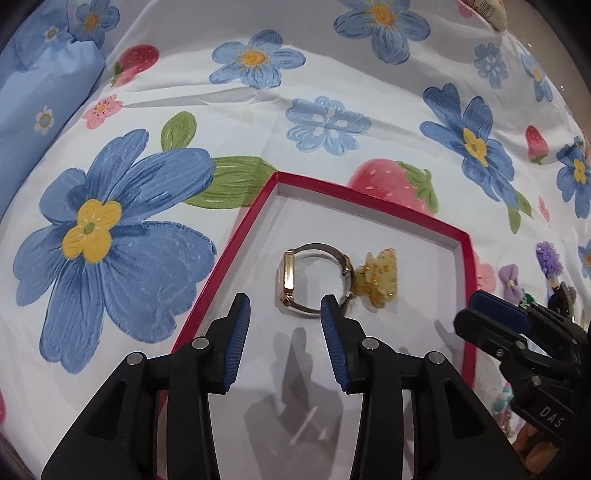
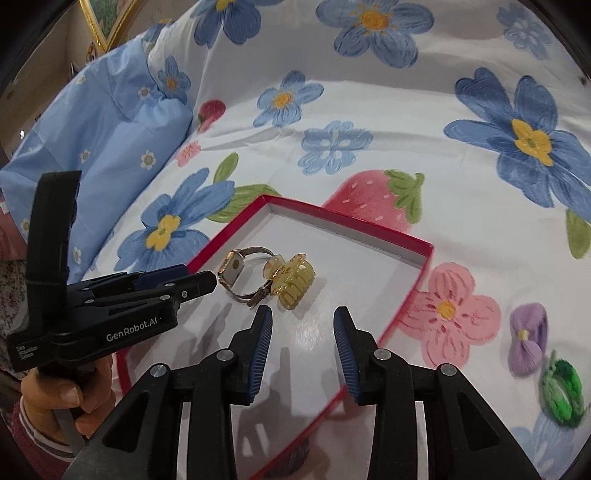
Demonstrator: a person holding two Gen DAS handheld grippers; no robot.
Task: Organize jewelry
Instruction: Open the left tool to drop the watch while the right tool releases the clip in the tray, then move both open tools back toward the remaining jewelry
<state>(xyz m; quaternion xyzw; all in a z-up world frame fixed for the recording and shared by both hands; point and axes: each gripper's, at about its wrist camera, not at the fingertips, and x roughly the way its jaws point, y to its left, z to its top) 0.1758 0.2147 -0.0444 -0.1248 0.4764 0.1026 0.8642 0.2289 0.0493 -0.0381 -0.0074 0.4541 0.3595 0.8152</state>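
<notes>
I see a flowered bedsheet (image 2: 388,122) across the frame, a blue pillow (image 2: 122,140) upper left, a gilt frame (image 2: 107,22) above.

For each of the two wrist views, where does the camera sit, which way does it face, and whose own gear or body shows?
Left wrist: sits behind the left gripper, facing down at the red box; the right gripper intrudes at the right edge.
Right wrist: sits behind the right gripper, facing down at the same box; the left gripper and the hand holding it show at left.
Shared: the watch and yellow hair claw inside the box, on the floral sheet.
</notes>
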